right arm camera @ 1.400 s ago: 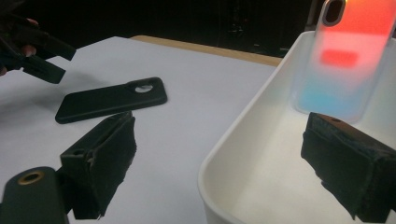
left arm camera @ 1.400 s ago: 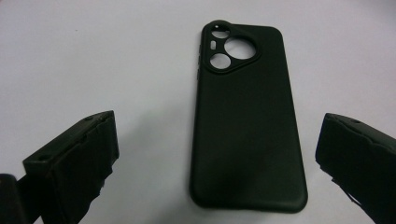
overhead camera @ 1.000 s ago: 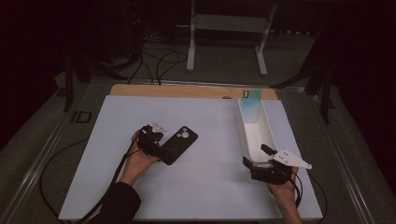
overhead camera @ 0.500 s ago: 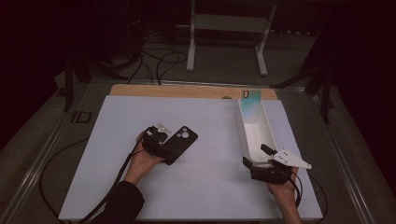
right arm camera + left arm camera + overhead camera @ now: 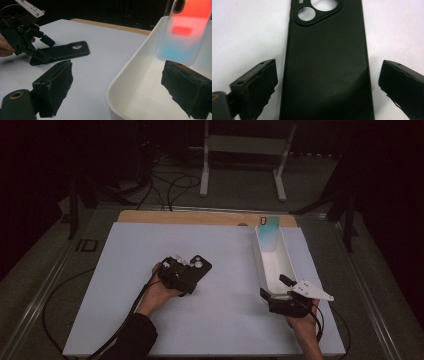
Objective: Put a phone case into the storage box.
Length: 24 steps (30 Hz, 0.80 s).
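The left gripper (image 5: 186,272) stands over the black case (image 5: 327,65), which lies flat on the table (image 5: 225,320) left of the tray (image 5: 260,262); its jaws are wide, either side of the case, not touching. The thin, flat case may slip or skid if they close high. The right gripper (image 5: 280,287), jaws wide across the tray's near wall, could tip the tray if it closes carelessly.

A dim room holds a white stand (image 5: 244,155) and, seemingly, loose cables (image 5: 167,182) on grey floor.
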{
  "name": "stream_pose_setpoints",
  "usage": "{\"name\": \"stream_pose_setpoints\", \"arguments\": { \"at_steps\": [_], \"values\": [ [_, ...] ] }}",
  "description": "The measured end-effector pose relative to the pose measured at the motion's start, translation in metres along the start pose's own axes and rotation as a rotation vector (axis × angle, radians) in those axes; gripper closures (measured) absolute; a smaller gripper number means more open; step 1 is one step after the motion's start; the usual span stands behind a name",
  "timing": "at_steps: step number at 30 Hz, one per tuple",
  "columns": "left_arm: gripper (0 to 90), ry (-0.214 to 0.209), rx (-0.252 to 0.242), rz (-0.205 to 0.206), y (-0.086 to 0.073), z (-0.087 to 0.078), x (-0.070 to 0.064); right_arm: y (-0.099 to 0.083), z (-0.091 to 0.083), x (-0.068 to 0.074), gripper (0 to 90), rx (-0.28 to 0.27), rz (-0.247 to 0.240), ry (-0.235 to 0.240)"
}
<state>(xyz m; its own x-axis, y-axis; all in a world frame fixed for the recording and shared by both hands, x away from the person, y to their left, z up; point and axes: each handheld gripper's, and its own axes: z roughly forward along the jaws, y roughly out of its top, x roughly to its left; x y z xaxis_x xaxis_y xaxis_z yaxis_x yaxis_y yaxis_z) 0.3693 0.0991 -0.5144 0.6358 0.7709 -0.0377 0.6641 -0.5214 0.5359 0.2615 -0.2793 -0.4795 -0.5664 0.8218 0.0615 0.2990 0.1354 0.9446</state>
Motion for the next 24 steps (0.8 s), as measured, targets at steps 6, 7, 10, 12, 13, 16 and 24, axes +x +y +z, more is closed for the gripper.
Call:
{"name": "stream_pose_setpoints", "arguments": {
  "at_steps": [6, 7, 10, 12, 13, 16, 24],
  "values": [
    [5.9, 0.021, 0.024, 0.010, -0.0011, 0.0041, -0.0016, 0.0000, 0.0000, 0.0000, 9.9, 0.000, 0.000, 0.000],
    [5.8, 0.021, 0.024, 0.010, -0.0011, 0.0041, -0.0016, 0.0000, 0.0000, 0.0000, 9.9, 0.000, 0.000, 0.000],
    [6.3, 0.022, 0.026, 0.011, -0.0008, 0.0043, -0.0017, -0.0001, 0.0001, 0.0000, 9.9, -0.001, 0.000, 0.001],
    [7.7, 0.018, 0.033, 0.012, -0.0004, 0.0037, -0.0011, -0.0001, 0.0001, 0.0001, 9.9, 0.000, -0.001, 0.000],
    [8.6, 0.017, 0.036, 0.012, -0.0002, 0.0034, -0.0008, -0.0001, 0.0001, 0.0001, 9.9, 0.000, -0.001, 0.000],
    [10.7, 0.016, 0.042, 0.008, 0.0004, 0.0031, -0.0007, -0.0001, 0.0001, 0.0004, 9.9, 0.001, -0.001, 0.000],
    [12.4, 0.013, 0.046, 0.015, 0.0005, 0.0025, -0.0006, -0.0001, 0.0003, 0.0007, 9.9, 0.002, -0.003, -0.001]
  ]
}}
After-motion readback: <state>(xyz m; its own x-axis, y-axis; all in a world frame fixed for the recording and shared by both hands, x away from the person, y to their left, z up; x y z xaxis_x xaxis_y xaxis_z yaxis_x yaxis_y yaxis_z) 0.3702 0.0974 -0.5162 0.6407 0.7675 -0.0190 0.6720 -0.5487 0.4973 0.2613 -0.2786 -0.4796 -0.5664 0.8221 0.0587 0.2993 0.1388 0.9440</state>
